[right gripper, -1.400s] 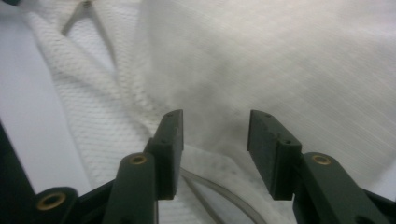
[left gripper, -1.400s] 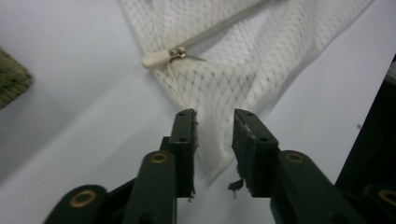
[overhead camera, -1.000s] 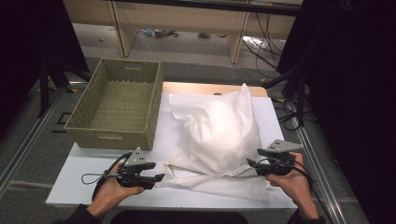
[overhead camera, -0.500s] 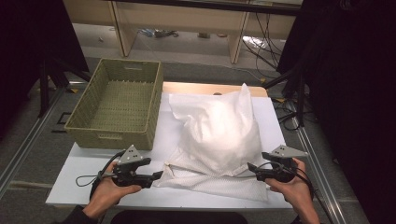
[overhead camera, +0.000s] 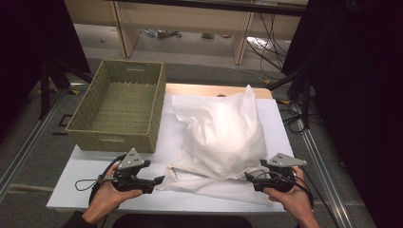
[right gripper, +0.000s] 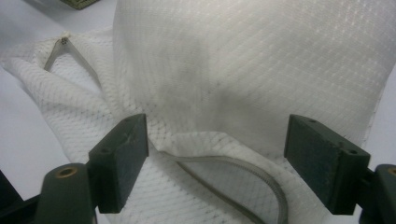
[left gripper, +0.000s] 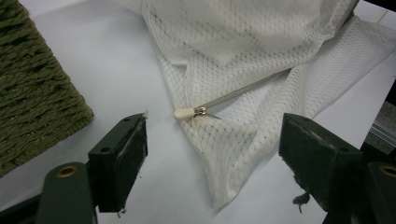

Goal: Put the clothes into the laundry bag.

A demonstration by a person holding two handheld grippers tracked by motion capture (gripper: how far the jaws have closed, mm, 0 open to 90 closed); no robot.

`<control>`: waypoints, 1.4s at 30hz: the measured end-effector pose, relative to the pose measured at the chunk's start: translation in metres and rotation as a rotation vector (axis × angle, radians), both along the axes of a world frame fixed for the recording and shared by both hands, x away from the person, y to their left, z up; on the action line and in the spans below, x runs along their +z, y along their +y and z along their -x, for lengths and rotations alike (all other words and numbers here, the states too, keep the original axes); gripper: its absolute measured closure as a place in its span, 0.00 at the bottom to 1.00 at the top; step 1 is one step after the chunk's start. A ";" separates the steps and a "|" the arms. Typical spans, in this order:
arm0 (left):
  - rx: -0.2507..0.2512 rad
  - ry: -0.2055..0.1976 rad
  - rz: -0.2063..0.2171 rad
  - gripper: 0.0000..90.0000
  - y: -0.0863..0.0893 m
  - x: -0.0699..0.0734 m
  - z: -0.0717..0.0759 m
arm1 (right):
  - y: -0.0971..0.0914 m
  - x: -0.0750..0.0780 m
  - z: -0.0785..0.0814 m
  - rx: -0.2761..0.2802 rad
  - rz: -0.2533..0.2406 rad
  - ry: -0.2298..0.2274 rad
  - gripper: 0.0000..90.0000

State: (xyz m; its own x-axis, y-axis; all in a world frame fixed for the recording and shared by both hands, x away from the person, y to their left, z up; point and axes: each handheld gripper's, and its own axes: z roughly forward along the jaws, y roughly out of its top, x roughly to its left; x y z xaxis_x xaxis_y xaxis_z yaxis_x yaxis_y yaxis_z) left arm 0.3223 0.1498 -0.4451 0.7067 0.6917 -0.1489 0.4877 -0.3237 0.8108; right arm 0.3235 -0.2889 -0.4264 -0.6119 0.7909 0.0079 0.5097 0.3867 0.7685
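Grey floor with metal rails surrounds the white tabletop [overhead camera: 95,168] in the high view, with pale wooden shelving and loose cables at the far end and dark curtains on both sides. On the tabletop's left far part stands a woven olive basket [overhead camera: 119,107], its near wall close to the left hand-held gripper [overhead camera: 159,180]. Just beside the basket, at the middle, lies a white mesh laundry bag [overhead camera: 223,137] stuffed with something white, its flat open end spread toward the near edge between the two hands.

The left hand-held gripper has just been opening; its jaws stand wide apart and grip nothing, the bag's corner lying on the tabletop between them. The right hand-held gripper [overhead camera: 248,176] has likewise just been opening, its jaws wide and off the mesh.

Close up, the left gripper view shows the zipper pull [left gripper: 187,112] at the bag's corner and the basket's weave. The right gripper view shows the zipper's curved track [right gripper: 243,170] across the mesh under the bulging bag.
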 end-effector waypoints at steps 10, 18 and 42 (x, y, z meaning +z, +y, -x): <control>0.013 -0.012 0.003 0.21 0.008 0.001 0.004 | 0.005 -0.006 0.012 -0.004 0.002 0.003 0.23; -0.025 -0.037 -0.066 0.19 0.004 0.000 0.017 | 0.008 -0.012 0.032 0.042 -0.042 0.025 0.19; -0.025 -0.045 -0.044 0.19 -0.001 0.000 0.022 | 0.002 -0.016 0.053 0.009 -0.015 0.000 0.19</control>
State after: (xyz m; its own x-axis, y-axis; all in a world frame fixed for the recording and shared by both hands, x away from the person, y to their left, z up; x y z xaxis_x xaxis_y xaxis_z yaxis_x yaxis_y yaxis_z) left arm 0.3001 0.1486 -0.4455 0.7289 0.6790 -0.0869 0.4427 -0.3708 0.8164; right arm 0.2710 -0.2868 -0.4429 -0.6194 0.7849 0.0196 0.5063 0.3802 0.7740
